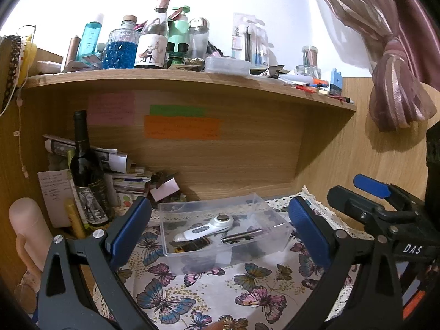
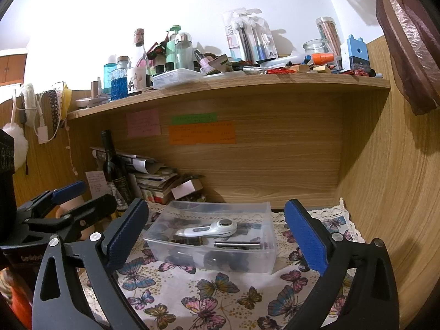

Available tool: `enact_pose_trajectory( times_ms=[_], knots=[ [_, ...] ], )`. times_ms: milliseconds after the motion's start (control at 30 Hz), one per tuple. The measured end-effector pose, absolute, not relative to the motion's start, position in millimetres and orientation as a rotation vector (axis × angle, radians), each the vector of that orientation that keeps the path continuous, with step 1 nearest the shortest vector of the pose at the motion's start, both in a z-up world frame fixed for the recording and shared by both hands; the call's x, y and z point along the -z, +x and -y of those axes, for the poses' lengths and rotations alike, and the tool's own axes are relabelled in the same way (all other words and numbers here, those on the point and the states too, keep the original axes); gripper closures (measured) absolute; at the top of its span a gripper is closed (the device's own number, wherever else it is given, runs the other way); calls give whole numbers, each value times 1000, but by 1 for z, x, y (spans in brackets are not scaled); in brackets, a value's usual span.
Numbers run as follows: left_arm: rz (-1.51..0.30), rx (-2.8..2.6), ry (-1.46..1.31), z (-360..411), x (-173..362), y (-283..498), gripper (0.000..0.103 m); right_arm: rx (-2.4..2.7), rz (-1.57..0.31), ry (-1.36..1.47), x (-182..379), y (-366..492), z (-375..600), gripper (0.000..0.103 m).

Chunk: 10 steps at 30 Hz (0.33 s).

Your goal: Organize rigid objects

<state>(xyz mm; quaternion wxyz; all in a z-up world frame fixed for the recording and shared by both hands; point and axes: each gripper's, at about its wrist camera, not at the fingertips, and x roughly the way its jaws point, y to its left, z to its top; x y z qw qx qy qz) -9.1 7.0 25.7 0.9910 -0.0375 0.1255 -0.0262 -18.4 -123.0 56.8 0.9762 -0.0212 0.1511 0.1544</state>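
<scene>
Resting mid-tabletop on the butterfly cloth (image 2: 209, 297), the clear plastic bin (image 2: 220, 258) already holds a white handheld device (image 2: 209, 229); both the left gripper (image 1: 220, 236) and right gripper (image 2: 220, 243) are held wide apart and empty, so any reach should be kept clear of the bin's walls.

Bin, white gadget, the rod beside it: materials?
Bin: looks like clear, slightly frosted plastic; its contents and the butterfly cloth show through the walls. White gadget: glossy white plastic body, with a shiny round cap, probably metal. Rod: likely polished metal, given its bright streak of reflection.
</scene>
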Motion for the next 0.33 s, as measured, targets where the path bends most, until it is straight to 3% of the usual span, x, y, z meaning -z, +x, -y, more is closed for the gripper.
enact_pose_trajectory(
  times_ms=[333],
  knots=[
    [-253,52,-76,-8,-25,-8,2,-315,-308,-44,-57,-17,122,4]
  ],
)
